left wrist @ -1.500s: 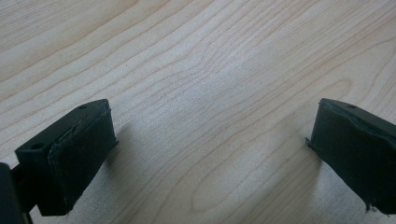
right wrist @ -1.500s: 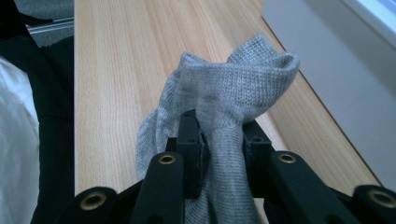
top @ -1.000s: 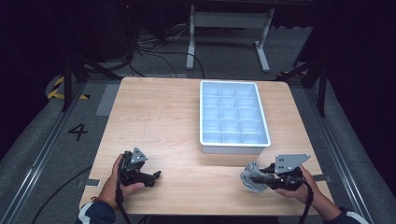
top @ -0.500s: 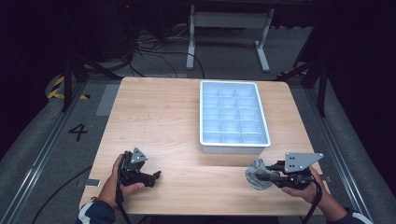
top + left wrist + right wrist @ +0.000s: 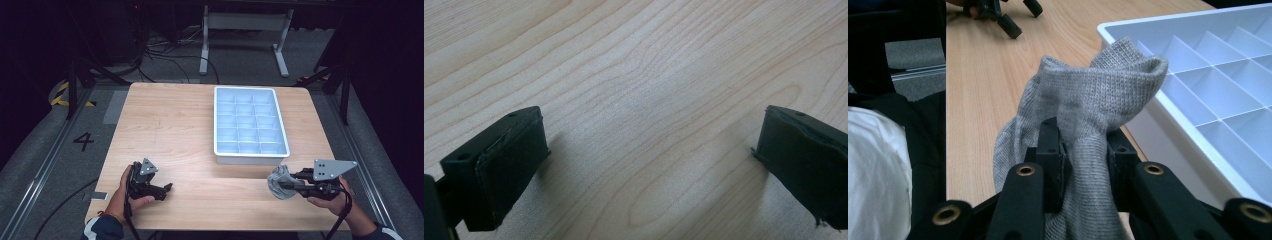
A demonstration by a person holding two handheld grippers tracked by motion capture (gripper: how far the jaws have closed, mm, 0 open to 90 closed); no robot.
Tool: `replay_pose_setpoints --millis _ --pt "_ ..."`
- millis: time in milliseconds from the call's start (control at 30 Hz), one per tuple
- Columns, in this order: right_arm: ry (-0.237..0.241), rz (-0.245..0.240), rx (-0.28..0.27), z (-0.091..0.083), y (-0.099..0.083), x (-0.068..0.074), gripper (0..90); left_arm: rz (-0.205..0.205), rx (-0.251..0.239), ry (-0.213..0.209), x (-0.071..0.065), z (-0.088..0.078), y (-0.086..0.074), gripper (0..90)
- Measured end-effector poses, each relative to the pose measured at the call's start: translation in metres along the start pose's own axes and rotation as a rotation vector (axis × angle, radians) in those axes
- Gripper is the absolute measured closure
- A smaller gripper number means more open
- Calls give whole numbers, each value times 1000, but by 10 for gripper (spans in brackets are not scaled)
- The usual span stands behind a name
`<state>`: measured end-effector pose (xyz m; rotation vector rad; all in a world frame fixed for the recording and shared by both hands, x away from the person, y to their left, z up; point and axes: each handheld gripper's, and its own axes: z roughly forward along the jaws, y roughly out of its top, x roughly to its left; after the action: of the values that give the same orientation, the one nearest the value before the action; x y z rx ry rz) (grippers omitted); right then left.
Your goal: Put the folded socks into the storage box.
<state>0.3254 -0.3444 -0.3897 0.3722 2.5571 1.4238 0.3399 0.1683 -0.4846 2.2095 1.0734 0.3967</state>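
A grey knitted sock [image 5: 1088,95] is bunched between the jaws of my right gripper [image 5: 1083,150], which is shut on it. In the high view the sock [image 5: 280,181] hangs just above the table's front right part, in front of the white tray, with the right gripper [image 5: 292,184] pointing left. The left gripper [image 5: 165,190] rests on the wood near the front left edge, held by a hand. Its jaws stand wide apart in the left gripper view, open [image 5: 649,165], with only bare wood between them.
A white tray [image 5: 250,155] divided into several empty compartments stands at the table's middle right; its near wall [image 5: 1168,125] is close beside the sock. A dark floor with cables and a metal stand lies beyond the wooden table [image 5: 170,125].
The right gripper has lifted the sock a little off the table and shifted slightly right. The left gripper has stayed where it was.
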Motion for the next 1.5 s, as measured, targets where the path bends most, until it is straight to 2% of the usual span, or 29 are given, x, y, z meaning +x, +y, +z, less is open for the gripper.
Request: replay_pose_setpoints --millis 433,733,767,933,1500 --pt "-56 -10 -31 -13 11 -12 749 0 0 0 0 0 0 3" --pt "-136 -13 -30 -23 26 -37 749 0 -2 1 0 0 0 3" --pt "-149 -7 -29 -23 28 -44 749 -5 0 -5 0 0 0 3" --pt "-157 0 -20 -19 32 -53 749 -4 -1 -5 0 0 0 3" --pt "-175 2 37 2 44 -80 749 -2 0 -6 0 0 0 3"
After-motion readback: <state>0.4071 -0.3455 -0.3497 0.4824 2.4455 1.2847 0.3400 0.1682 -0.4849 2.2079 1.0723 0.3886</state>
